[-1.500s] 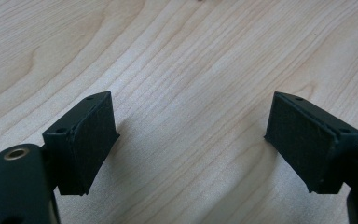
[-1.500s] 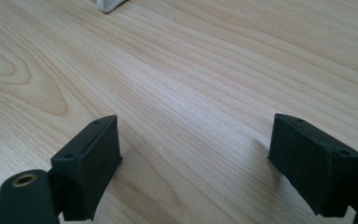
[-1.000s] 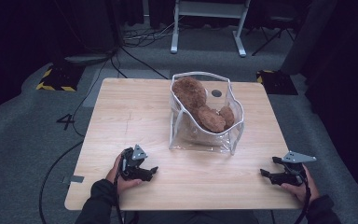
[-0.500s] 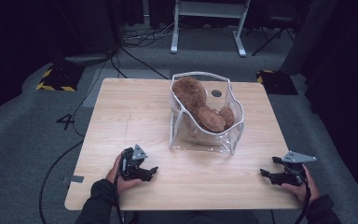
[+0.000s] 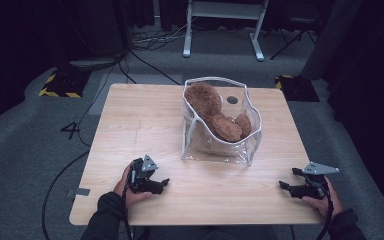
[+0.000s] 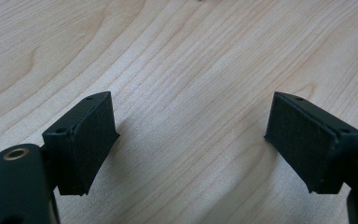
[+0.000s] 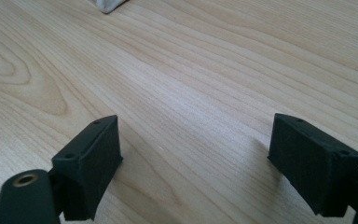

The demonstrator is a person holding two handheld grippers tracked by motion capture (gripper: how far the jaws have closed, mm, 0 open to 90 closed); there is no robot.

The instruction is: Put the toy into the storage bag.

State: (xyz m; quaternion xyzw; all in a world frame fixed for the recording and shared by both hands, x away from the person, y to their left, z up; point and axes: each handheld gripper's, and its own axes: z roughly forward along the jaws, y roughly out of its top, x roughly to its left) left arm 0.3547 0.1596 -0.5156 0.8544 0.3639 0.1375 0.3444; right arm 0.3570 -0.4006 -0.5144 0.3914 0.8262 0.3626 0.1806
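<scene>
Nothing moved, clear bag, brown plush

On the table the pouch stands right of the middle, toward the far side, and the stuffed toy sits in it. Your left hand-held gripper rests on the table at the near edge, left of the pouch and nearer to you. Your right hand-held gripper lies at the near right corner, well apart from the left one. The pouch is between them, farther away. Behind the table, a frame stands on the floor.
</scene>
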